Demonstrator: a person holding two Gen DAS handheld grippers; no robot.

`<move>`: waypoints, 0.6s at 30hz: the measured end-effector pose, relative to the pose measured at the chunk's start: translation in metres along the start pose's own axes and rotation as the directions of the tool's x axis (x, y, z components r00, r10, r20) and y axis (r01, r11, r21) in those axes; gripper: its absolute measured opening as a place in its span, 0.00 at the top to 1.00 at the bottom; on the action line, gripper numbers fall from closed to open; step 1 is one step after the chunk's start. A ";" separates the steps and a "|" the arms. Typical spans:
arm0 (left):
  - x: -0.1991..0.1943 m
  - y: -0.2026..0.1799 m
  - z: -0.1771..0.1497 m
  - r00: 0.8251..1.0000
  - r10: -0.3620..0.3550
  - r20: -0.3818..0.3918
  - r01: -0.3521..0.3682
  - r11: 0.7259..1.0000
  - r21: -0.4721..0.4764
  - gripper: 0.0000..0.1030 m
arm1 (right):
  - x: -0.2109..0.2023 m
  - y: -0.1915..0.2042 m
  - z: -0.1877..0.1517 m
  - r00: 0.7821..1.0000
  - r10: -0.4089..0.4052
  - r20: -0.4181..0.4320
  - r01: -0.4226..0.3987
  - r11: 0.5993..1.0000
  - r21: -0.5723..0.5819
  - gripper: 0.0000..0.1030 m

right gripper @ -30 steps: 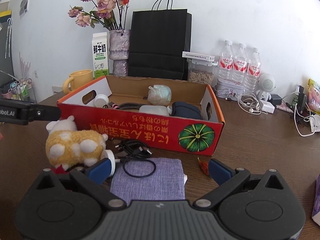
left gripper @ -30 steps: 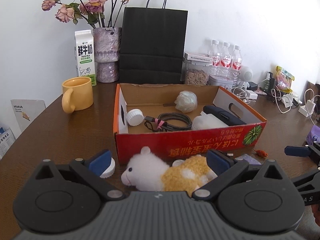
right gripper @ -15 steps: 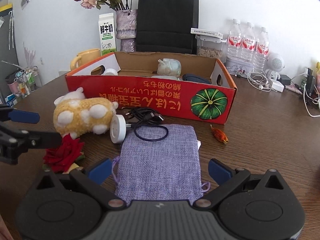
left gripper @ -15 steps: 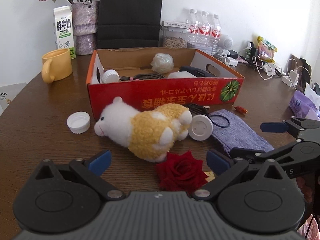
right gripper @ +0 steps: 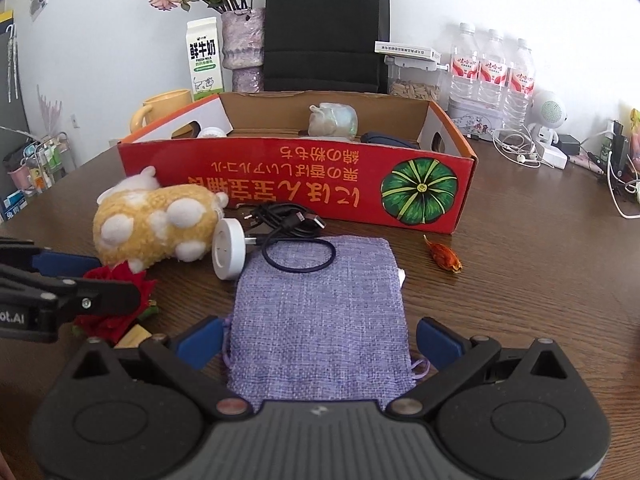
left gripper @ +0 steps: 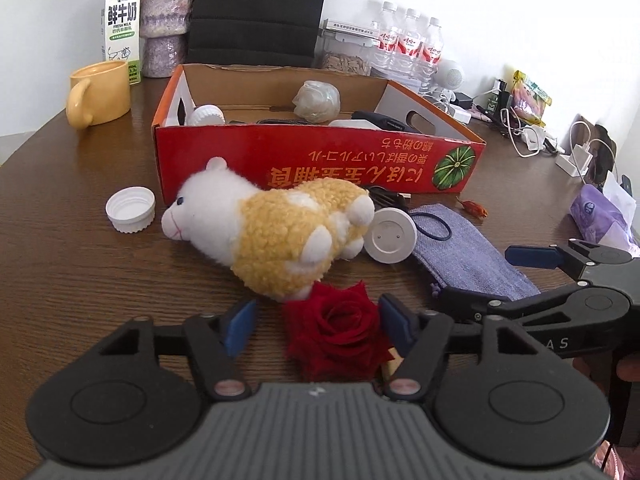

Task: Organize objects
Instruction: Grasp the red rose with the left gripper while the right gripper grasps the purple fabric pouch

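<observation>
A red rose (left gripper: 336,328) lies on the brown table in front of a yellow-and-white plush sheep (left gripper: 280,236). My left gripper (left gripper: 317,324) straddles the rose with its jaws closing; a gap still shows between the left pad and the petals. The right gripper (right gripper: 319,341) is open, a blue pad on either side of the near end of a purple cloth pouch (right gripper: 320,312). On the pouch's far end lies a dark hair tie (right gripper: 298,254). Behind stands the red cardboard box (left gripper: 320,160), holding several items.
A white cap (left gripper: 130,209), a white round charger (left gripper: 391,236) with a black cable (right gripper: 284,216) and a dried orange bud (right gripper: 444,256) lie before the box. Behind it: yellow mug (left gripper: 100,94), milk carton (left gripper: 122,28), black bag (left gripper: 260,12), water bottles (left gripper: 408,48). Cables and chargers crowd the right.
Both grippers have sunk and tipped downward. The left one drew back from the sheep to the rose and its jaws have narrowed around it. The right one came down over the pouch.
</observation>
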State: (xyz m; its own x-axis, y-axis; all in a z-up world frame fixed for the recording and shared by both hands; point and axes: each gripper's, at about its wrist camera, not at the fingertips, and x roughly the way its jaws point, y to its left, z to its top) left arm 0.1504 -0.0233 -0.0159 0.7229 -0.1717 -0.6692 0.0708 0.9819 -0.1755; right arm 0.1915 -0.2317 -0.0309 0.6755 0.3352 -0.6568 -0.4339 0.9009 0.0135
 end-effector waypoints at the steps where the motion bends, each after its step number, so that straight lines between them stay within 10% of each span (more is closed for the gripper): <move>1: -0.001 -0.001 -0.001 1.000 -0.013 -0.003 0.013 1.000 0.003 0.53 | 0.000 0.001 0.000 1.000 -0.002 0.001 0.002 1.000 -0.001 0.02; 18: -0.008 -0.004 -0.007 1.000 -0.013 0.012 0.013 1.000 0.016 0.59 | -0.021 0.005 -0.005 0.999 0.005 0.040 -0.005 1.000 0.003 0.60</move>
State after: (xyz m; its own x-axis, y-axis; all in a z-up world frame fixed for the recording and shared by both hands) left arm 0.1395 -0.0262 -0.0148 0.7300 -0.1839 -0.6582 0.0912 0.9807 -0.1728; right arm 0.1722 -0.2360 -0.0213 0.6964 0.3504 -0.6263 -0.4355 0.9000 0.0192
